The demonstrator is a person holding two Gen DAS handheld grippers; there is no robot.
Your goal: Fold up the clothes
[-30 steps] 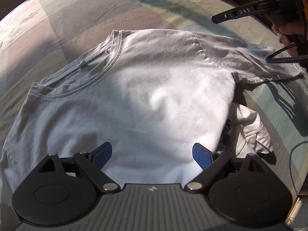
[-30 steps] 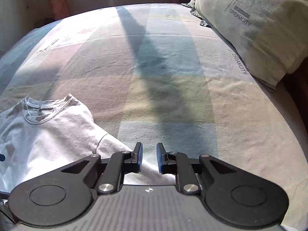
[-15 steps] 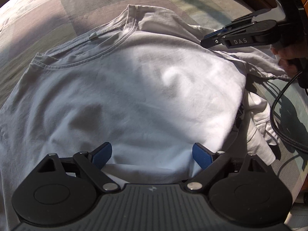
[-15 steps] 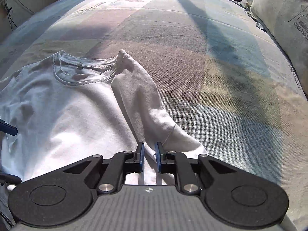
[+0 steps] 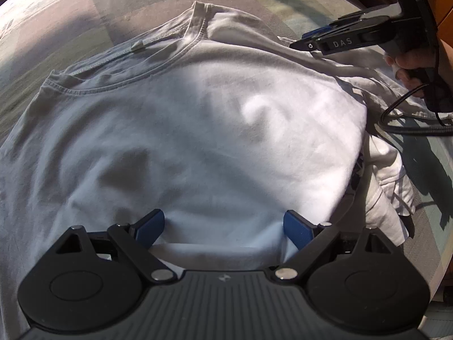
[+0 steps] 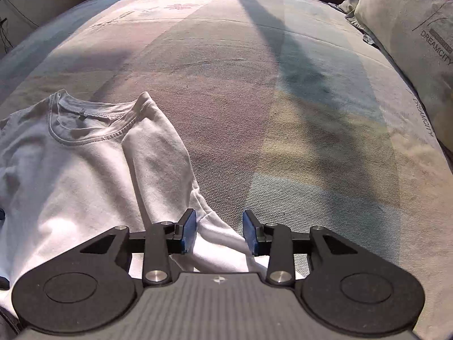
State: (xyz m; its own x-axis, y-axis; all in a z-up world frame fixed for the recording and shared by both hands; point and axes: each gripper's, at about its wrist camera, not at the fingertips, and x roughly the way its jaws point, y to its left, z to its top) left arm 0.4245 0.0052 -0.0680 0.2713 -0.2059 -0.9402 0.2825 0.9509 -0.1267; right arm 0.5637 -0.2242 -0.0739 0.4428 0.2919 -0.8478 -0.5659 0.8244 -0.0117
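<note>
Right wrist – right gripper (image 6: pixel 219 232) parted, over sleeve (image 6: pixel 170 175)

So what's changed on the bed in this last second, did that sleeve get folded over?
Yes. The right tool carried the sleeve inward onto the shirt, then opened and let go; a second ago it was shut on it, the sleeve spread out sideways. The left tool stayed open over the shirt's lower part. The second white garment beside the shirt hasn't moved.

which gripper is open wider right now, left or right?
The left gripper: its blue fingers stand far apart over the white T-shirt. The right gripper is open too, but with a clearly narrower gap, astride the sleeve.
</note>
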